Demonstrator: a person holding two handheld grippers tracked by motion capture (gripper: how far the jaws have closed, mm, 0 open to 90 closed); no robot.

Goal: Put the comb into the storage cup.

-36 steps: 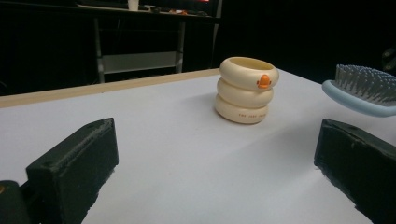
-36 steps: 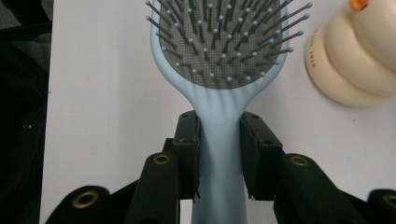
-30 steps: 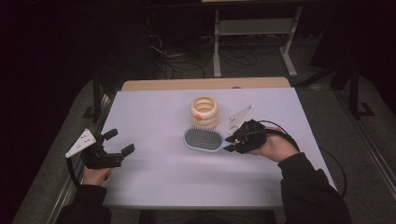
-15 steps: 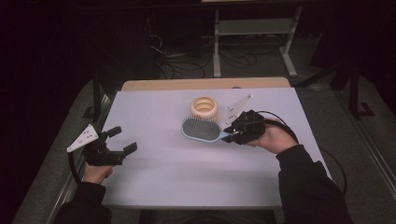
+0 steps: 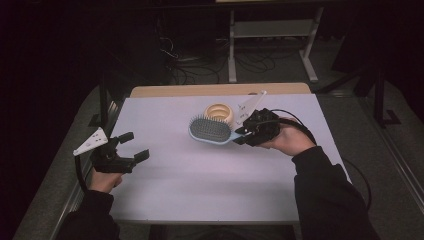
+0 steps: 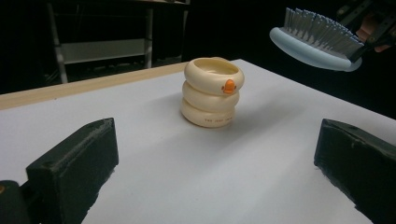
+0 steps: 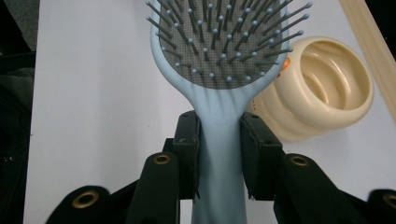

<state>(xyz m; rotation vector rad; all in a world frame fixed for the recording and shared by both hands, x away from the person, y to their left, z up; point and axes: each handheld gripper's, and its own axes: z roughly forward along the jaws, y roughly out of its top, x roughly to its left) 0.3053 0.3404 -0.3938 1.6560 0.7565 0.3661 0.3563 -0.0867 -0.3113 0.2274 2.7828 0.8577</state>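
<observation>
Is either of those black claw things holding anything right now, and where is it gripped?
The right gripper holds the light blue hairbrush by its handle, just below the bristled head, lifted off the table. The left gripper is open and holds nothing.

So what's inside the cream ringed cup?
The cream ringed cup looks empty in the right gripper view: just ribbed inner walls. The hairbrush, clamped by the right gripper and lifted, hides the cup's near left edge; the bottom isn't fully visible.

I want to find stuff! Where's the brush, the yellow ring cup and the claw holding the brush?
hairbrush (image 7: pixel 219 51): right gripper view, on its grey bristle pad.
yellow ring cup (image 6: pixel 212 100): left gripper view, on its middle ring.
right gripper (image 5: pixel 241 134): high view, where its jaws clamp the brush handle.
</observation>
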